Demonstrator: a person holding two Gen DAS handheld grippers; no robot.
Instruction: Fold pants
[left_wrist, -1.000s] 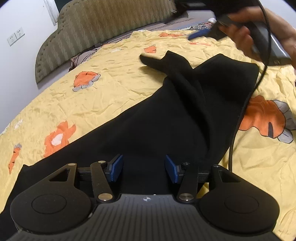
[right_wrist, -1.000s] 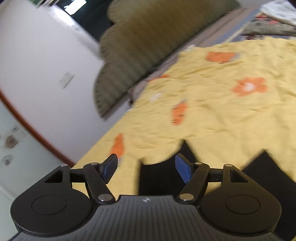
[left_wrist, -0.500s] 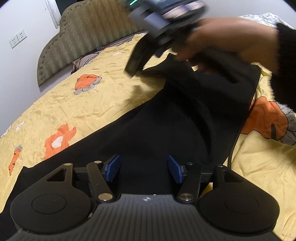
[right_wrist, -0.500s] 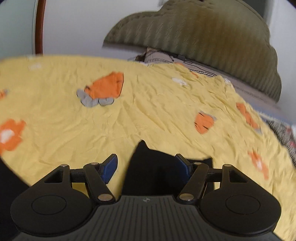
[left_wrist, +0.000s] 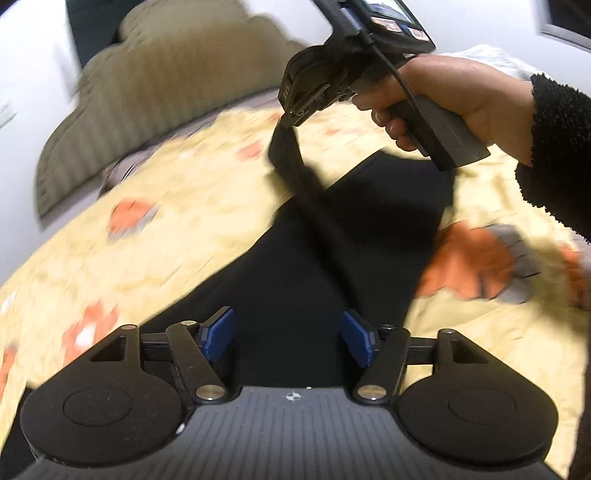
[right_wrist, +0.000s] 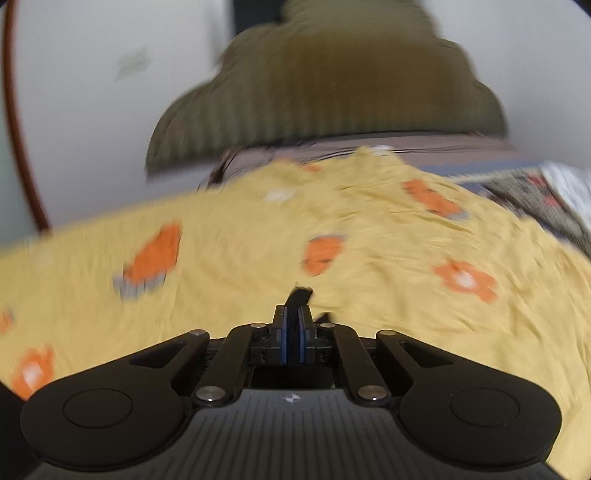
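Observation:
Black pants (left_wrist: 295, 280) lie spread on a yellow bedsheet with orange prints (left_wrist: 177, 229). My left gripper (left_wrist: 290, 336) is open, its blue pads either side of the black cloth low over the near end. My right gripper (right_wrist: 293, 332) is shut on a corner of the pants (right_wrist: 301, 295). In the left wrist view the right gripper (left_wrist: 295, 114) holds that corner lifted above the bed, and a strip of cloth hangs down from it to the rest of the pants.
A ribbed olive headboard (right_wrist: 325, 96) stands at the far end against a white wall. A patterned pillow or blanket (right_wrist: 554, 195) lies at the far right. The person's hand in a black fleece sleeve (left_wrist: 554, 155) holds the right gripper.
My right gripper has closed on the far corner of the pants and lifted it off the bed. My left gripper has stayed open over the near end.

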